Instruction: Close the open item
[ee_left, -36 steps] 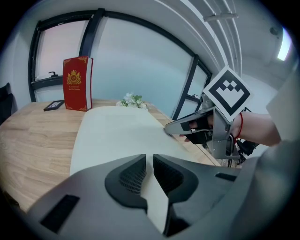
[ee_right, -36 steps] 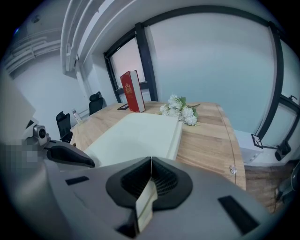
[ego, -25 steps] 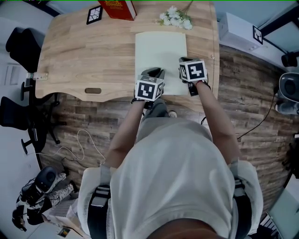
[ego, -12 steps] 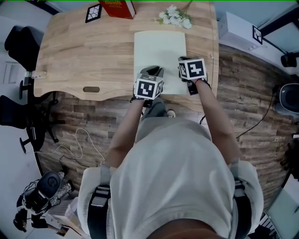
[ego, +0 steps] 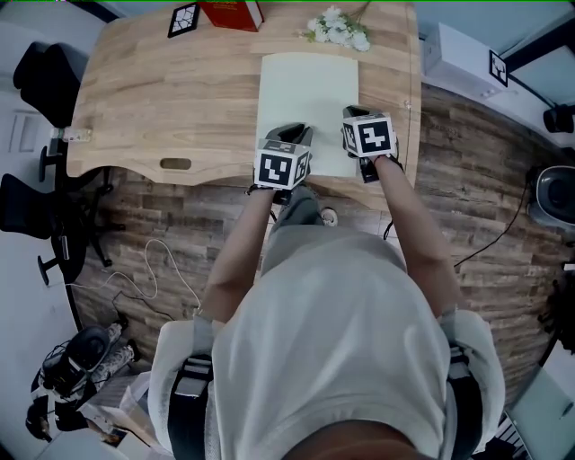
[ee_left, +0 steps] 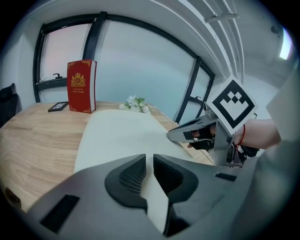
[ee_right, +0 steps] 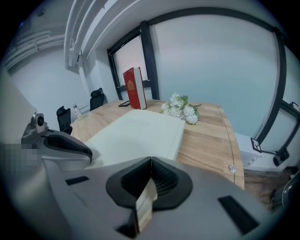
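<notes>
Cream book (ego: 308,99), judged light, stiff-covered and easily creased, is clamped at its near edge by the left gripper (ee_left: 146,162) and right gripper (ee_right: 151,165).

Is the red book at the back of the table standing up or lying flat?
Standing up: the red book stands on end on the table.

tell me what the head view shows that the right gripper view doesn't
Only the head view: the person's torso and forearms from above, and the marker cube on the gripper. Only the right gripper view: the right gripper, its fingers shut on the near edge of the pale book, and the window frames behind. Both: the wooden table, pale book, red book and white flowers.
</notes>
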